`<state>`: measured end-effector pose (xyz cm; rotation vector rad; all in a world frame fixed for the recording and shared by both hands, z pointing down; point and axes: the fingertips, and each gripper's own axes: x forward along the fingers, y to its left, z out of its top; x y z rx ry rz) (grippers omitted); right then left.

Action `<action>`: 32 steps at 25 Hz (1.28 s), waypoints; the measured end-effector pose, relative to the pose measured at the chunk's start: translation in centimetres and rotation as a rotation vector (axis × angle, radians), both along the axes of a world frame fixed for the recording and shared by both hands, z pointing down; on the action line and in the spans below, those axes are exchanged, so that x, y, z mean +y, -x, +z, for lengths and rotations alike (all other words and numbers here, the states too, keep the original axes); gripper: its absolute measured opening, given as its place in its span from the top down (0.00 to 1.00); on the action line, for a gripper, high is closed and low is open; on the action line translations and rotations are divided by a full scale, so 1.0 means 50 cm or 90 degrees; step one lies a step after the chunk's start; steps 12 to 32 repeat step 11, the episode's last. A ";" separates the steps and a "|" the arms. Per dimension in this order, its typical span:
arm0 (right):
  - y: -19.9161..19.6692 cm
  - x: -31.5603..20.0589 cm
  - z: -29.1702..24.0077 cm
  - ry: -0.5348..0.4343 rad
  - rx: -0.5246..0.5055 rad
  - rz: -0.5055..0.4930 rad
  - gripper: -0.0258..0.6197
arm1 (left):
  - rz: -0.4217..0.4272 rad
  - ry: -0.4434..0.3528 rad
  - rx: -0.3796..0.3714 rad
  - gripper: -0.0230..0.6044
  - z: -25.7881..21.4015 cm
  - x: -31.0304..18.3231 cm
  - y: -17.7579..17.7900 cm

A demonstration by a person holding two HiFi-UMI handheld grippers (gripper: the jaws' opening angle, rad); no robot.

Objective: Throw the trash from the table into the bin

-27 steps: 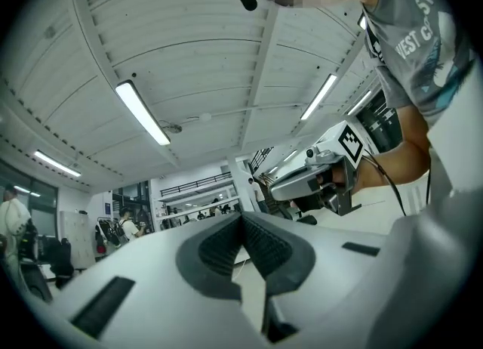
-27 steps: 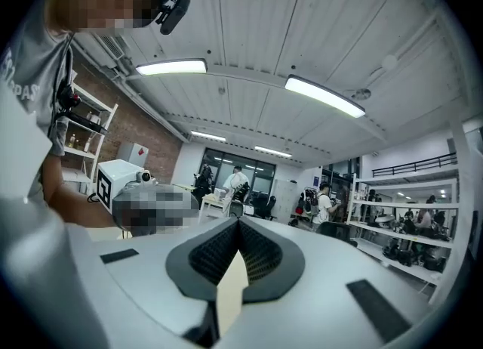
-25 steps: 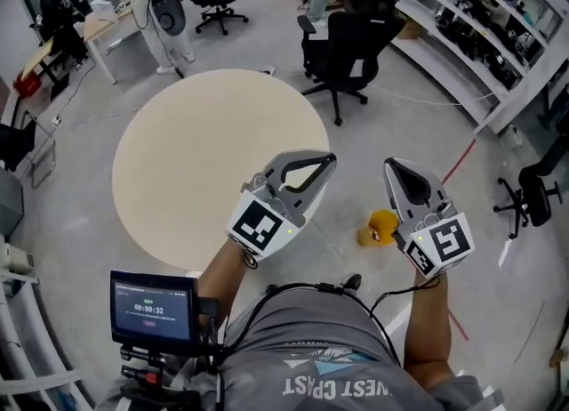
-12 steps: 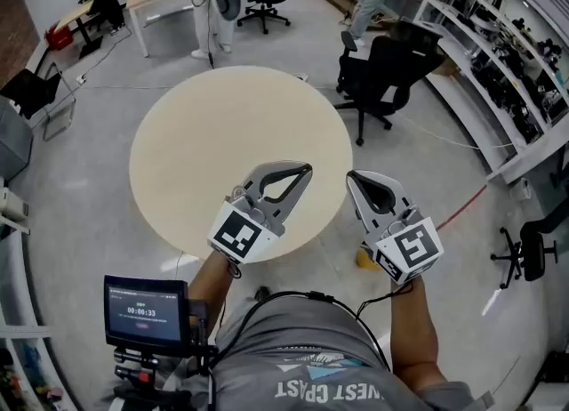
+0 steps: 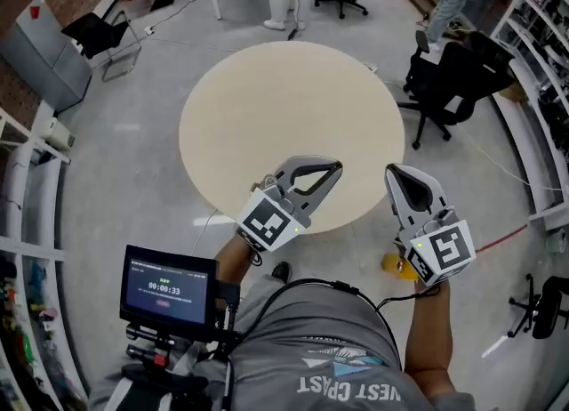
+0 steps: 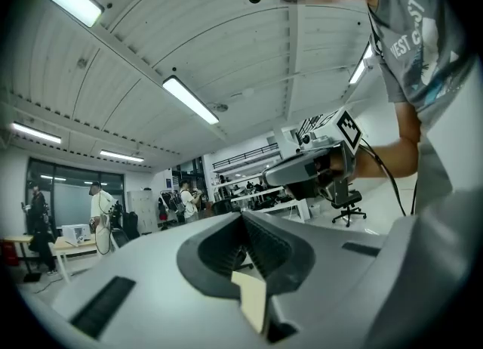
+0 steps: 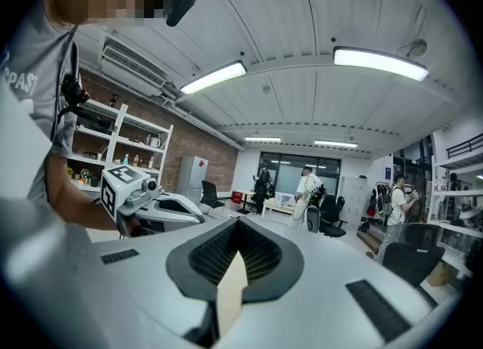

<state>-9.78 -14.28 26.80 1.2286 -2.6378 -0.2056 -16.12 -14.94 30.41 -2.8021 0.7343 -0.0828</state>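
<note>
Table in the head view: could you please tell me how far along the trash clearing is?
Done, apparently: the round table shows no trash on its top. In hand: nothing; the left gripper and the right gripper are both shut and empty. Left: nothing visible to collect. No bin is recognisable in any view, so I cannot confirm the trash ended up there.

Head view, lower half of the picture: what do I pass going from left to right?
small screen → left gripper → right gripper
</note>
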 end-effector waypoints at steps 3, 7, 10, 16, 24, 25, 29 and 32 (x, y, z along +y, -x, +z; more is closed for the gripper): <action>-0.060 0.078 0.005 0.012 -0.007 -0.014 0.95 | -0.010 0.006 -0.021 0.90 0.009 0.091 -0.048; -0.140 0.106 0.022 0.025 -0.022 -0.026 0.95 | -0.023 0.024 -0.030 0.90 0.024 0.133 -0.120; -0.196 0.111 0.035 0.032 -0.030 -0.023 0.95 | -0.022 0.026 -0.041 0.90 0.034 0.151 -0.177; -0.214 0.113 0.038 0.034 -0.033 -0.022 0.95 | -0.020 0.027 -0.044 0.90 0.037 0.158 -0.196; -0.214 0.113 0.038 0.034 -0.033 -0.022 0.95 | -0.020 0.027 -0.044 0.90 0.037 0.158 -0.196; -0.214 0.113 0.038 0.034 -0.033 -0.022 0.95 | -0.020 0.027 -0.044 0.90 0.037 0.158 -0.196; -0.214 0.113 0.038 0.034 -0.033 -0.022 0.95 | -0.020 0.027 -0.044 0.90 0.037 0.158 -0.196; -0.214 0.113 0.038 0.034 -0.033 -0.022 0.95 | -0.020 0.027 -0.044 0.90 0.037 0.158 -0.196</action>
